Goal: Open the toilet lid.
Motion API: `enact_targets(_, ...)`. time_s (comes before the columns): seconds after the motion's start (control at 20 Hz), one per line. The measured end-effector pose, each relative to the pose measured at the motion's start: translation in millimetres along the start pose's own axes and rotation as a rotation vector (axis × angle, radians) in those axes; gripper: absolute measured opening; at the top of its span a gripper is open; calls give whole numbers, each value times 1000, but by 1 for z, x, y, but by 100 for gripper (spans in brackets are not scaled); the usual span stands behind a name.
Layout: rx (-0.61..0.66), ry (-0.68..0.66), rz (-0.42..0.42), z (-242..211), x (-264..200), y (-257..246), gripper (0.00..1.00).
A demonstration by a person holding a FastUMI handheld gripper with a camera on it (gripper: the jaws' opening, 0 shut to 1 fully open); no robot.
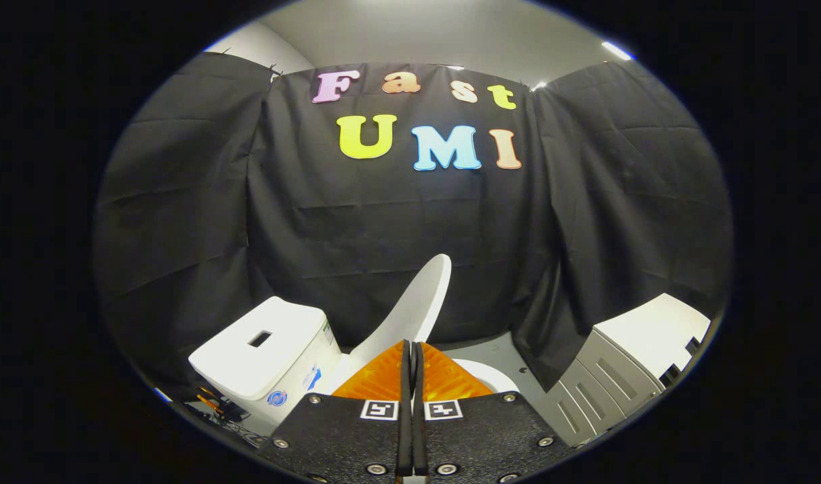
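Inspection found the gripper (413, 349) with its fingers pressed together, nothing between them. Directly beyond the fingertips the toilet lid (417, 306) stood raised at a slant, leaning back toward the tank (265, 349) but not yet resting against it; part of the bowl rim (491, 376) showed just right of the fingers. A grey cabinet (612, 383) stood well apart to the right. Judged, the lid was a stiff, smooth plastic shell, light on its hinge and likely slippery. Best contact appeared to be its free upper edge or its underside near that edge, pushed rather than pinched, then eased back gently so it would not slam against the tank.
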State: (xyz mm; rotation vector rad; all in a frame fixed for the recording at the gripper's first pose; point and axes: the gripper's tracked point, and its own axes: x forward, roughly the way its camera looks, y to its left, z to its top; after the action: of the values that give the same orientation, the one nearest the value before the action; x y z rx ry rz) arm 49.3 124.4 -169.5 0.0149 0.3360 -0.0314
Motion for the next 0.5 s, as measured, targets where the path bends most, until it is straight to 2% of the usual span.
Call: enact_targets(0.5,-36,-61,56,26,1,58,0)
